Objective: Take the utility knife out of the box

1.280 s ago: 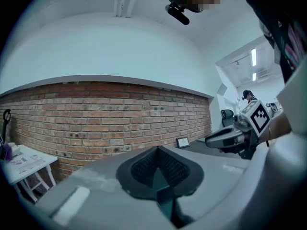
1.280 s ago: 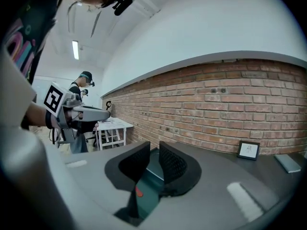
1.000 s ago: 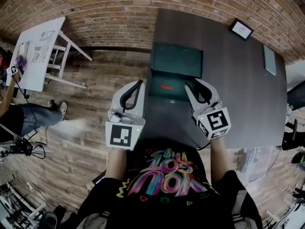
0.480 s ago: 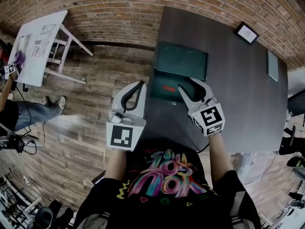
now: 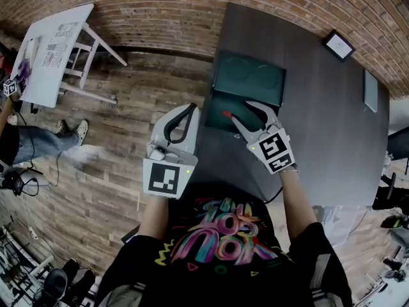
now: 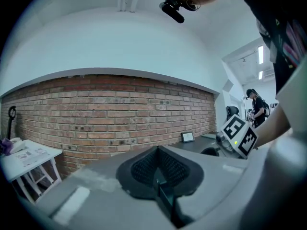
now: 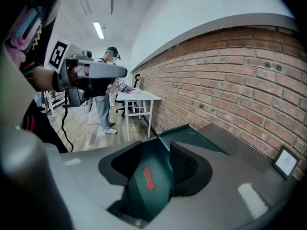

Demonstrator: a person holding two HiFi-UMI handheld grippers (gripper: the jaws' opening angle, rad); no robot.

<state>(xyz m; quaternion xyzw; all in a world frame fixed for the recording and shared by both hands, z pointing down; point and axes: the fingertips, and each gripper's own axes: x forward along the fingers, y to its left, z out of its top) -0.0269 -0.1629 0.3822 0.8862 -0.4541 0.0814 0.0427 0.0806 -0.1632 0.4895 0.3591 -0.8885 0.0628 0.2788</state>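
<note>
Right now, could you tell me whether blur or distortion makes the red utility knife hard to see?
Head view: strong fisheye bows the brick wall; the small red utility knife is tiny but unblurred in the dark green open box. Right gripper view: knife sharp, beyond the opening jaws of the right gripper. Left gripper view: not shown.

No legible text or labels
</note>
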